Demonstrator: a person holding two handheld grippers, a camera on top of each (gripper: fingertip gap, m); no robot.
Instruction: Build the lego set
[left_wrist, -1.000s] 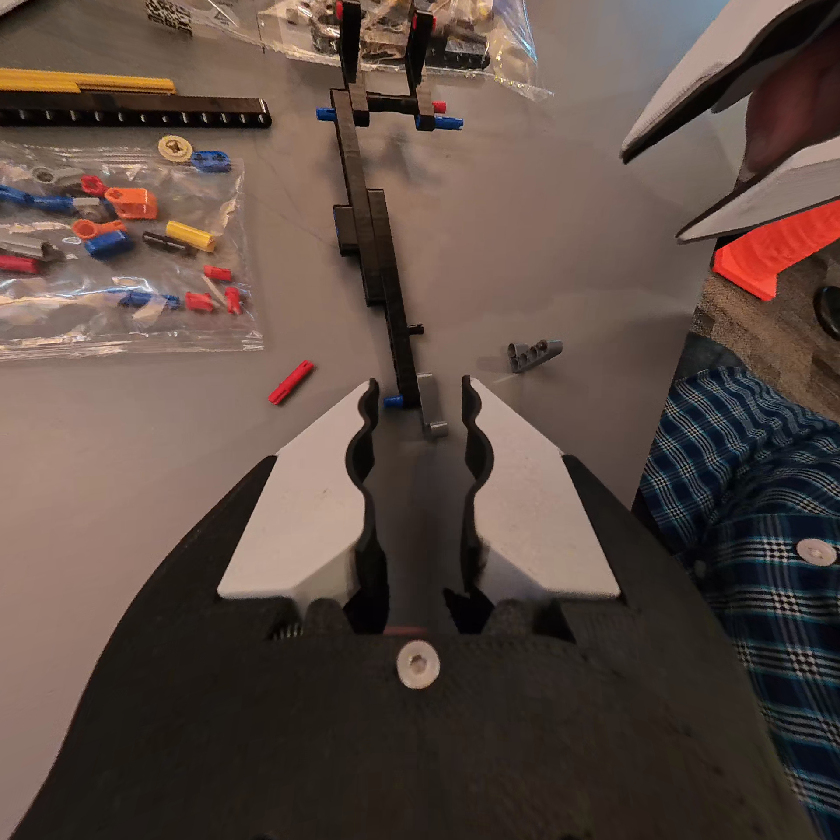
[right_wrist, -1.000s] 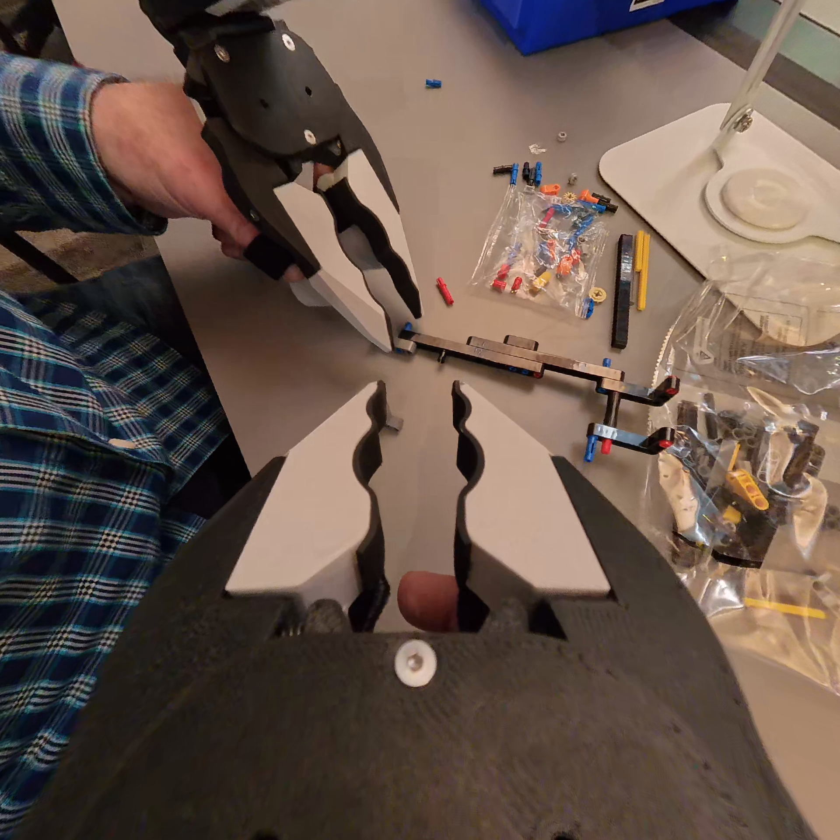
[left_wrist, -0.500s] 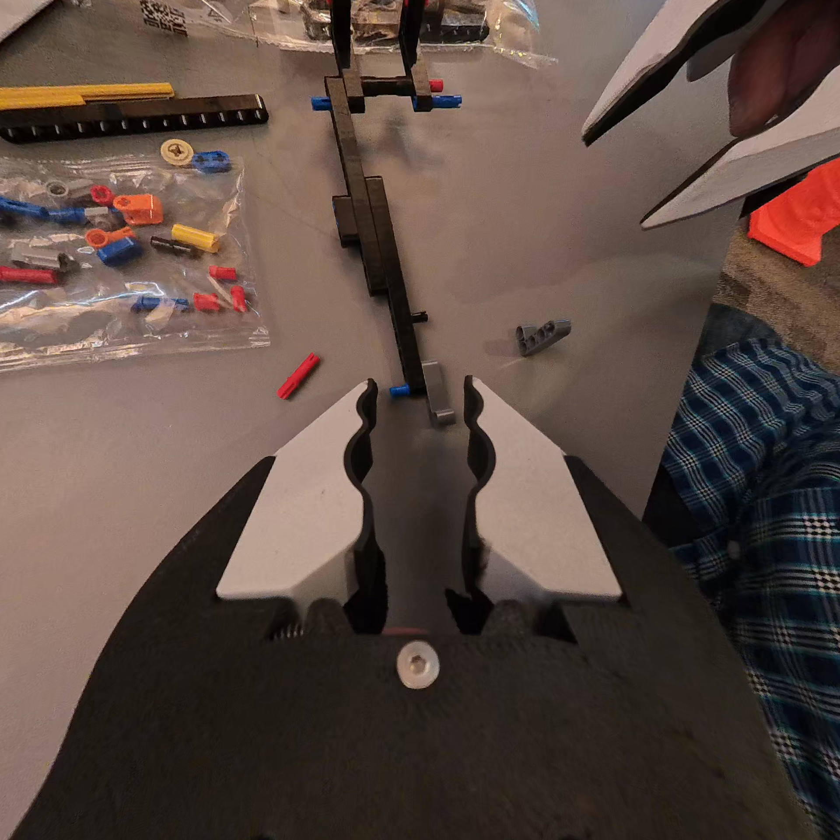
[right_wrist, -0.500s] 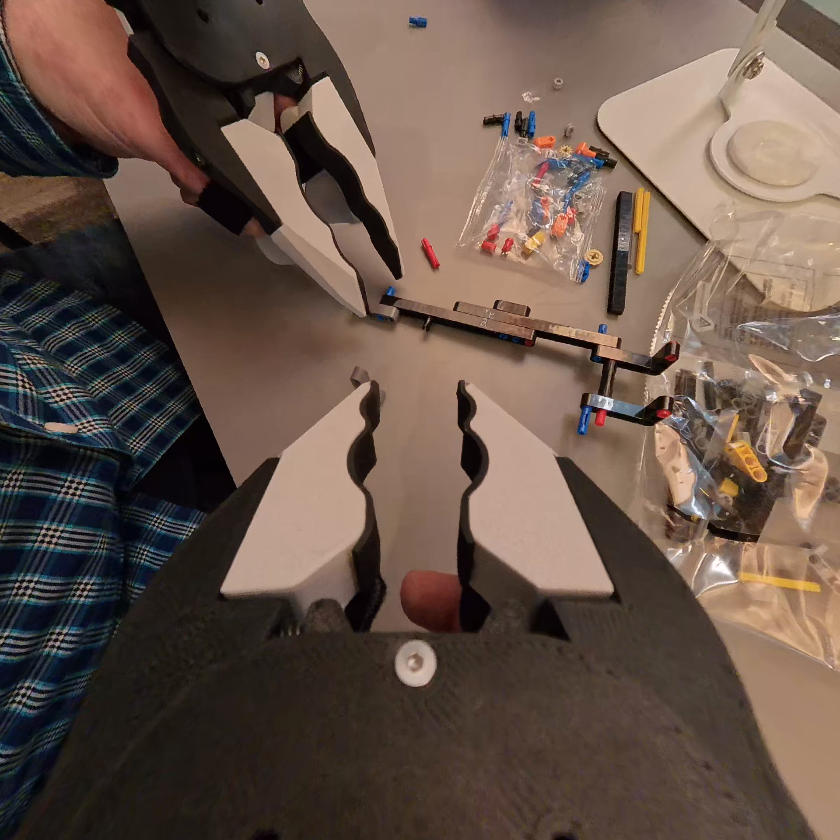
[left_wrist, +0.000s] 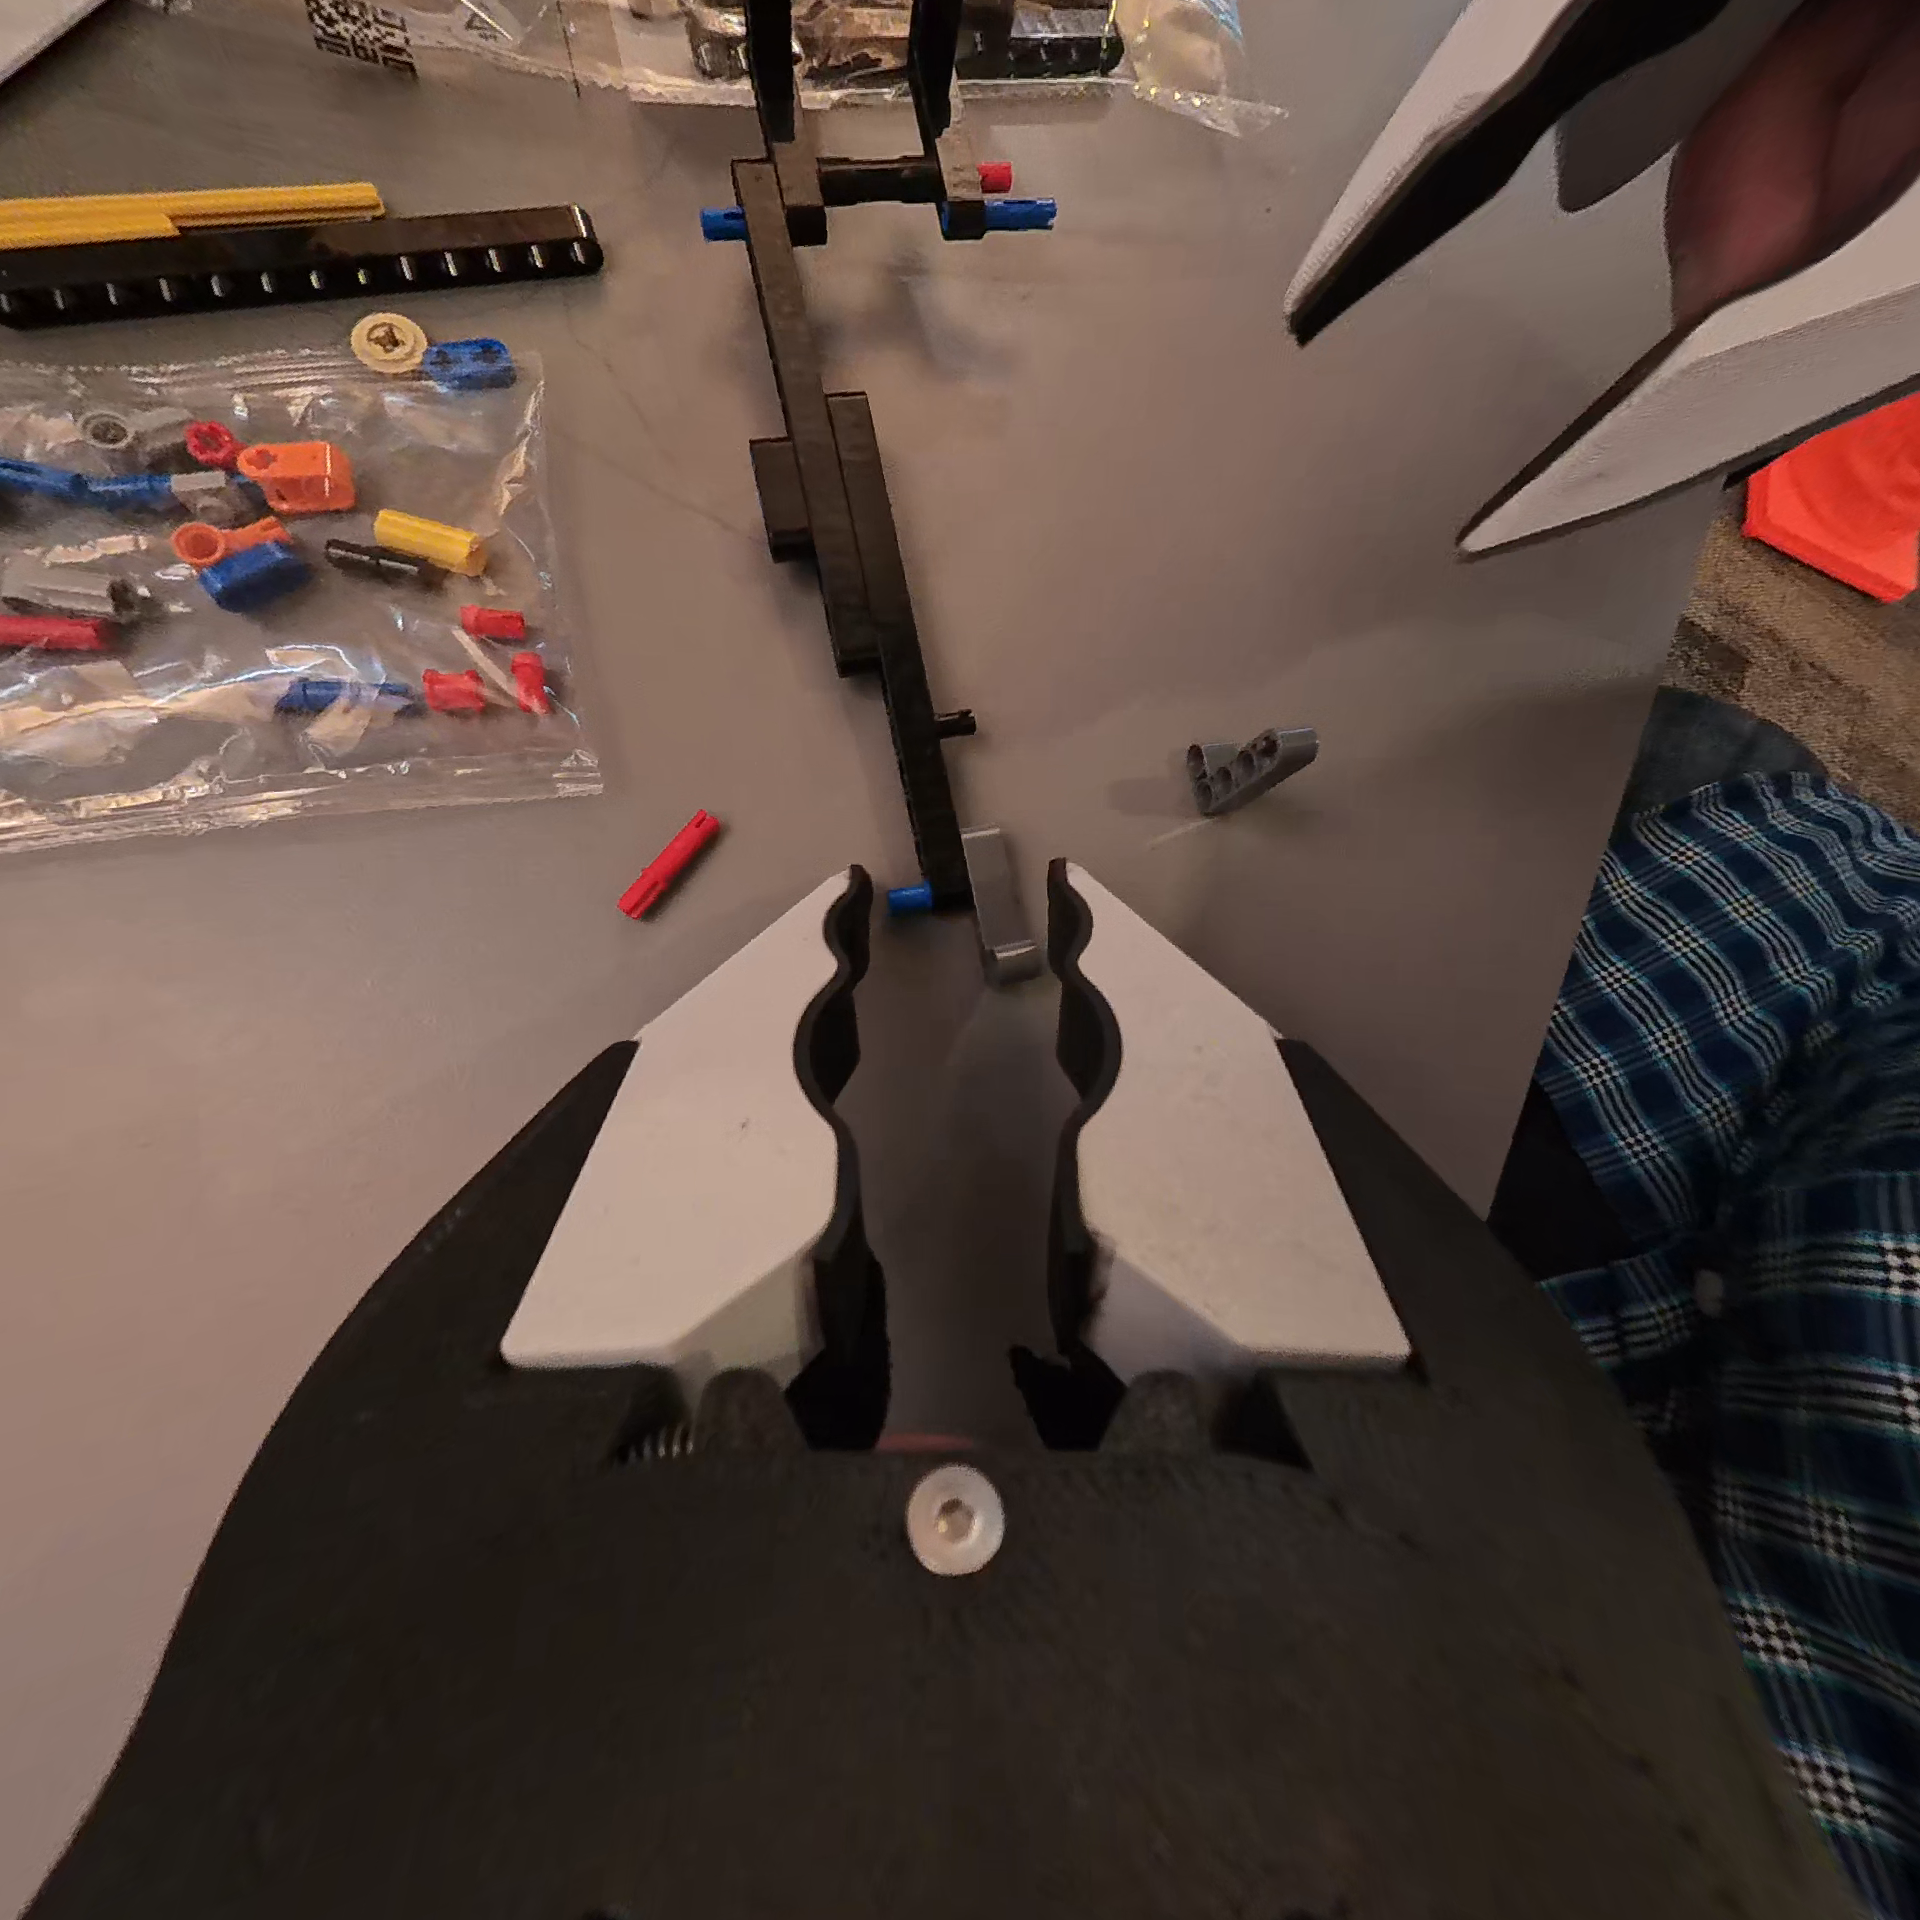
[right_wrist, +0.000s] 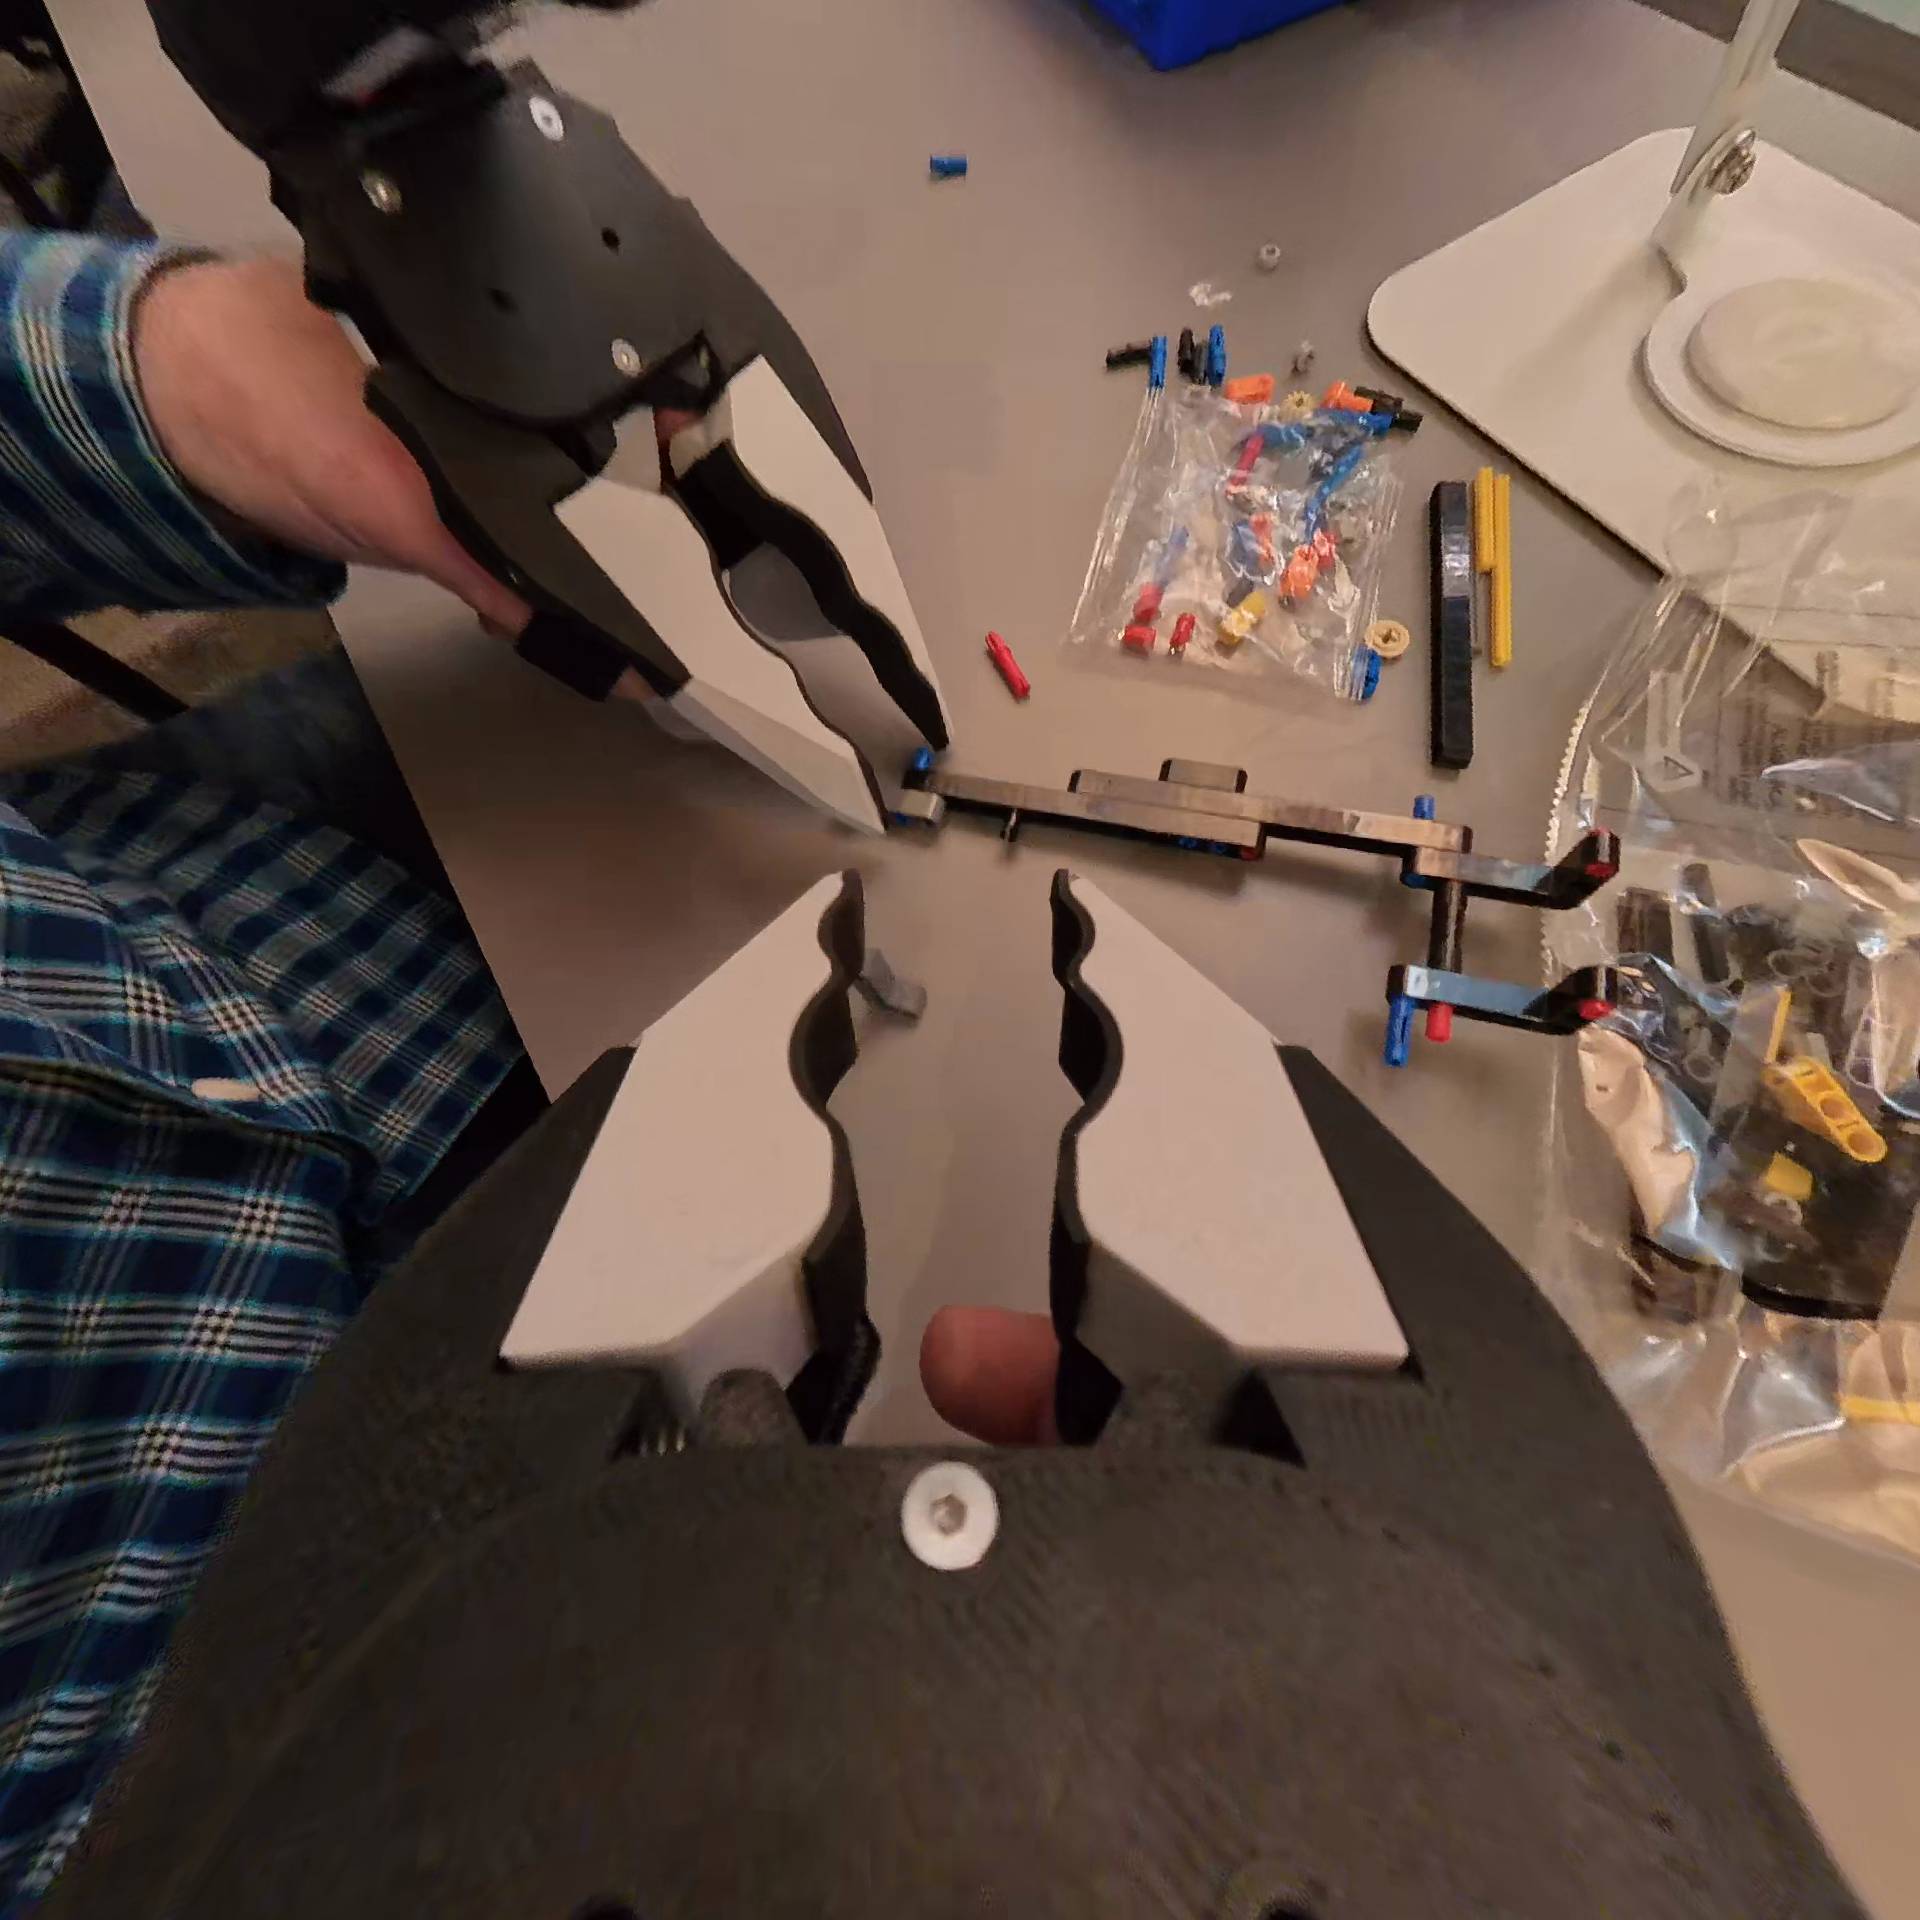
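grey table carried the half-built black frame, a long beam laid flat with a forked end reaching toward the bags at the far side. the left gripper sat low at the frame's near end, its jaws apart and empty, tips either side of a small grey piece pinned there beside a blue pin; likely it was placed to steady or press that joint. the right gripper hung open too, holding nothing, with a loose grey piece lying on the table just by its left finger, probably the next part to be picked up. that same part showed in the left view as a short grey beam with holes, apart from the frame. a red pin lay loose near the frame, and a clear bag of small parts sat further left, beside a long black beam and a yellow strip, all kept within easy reach.
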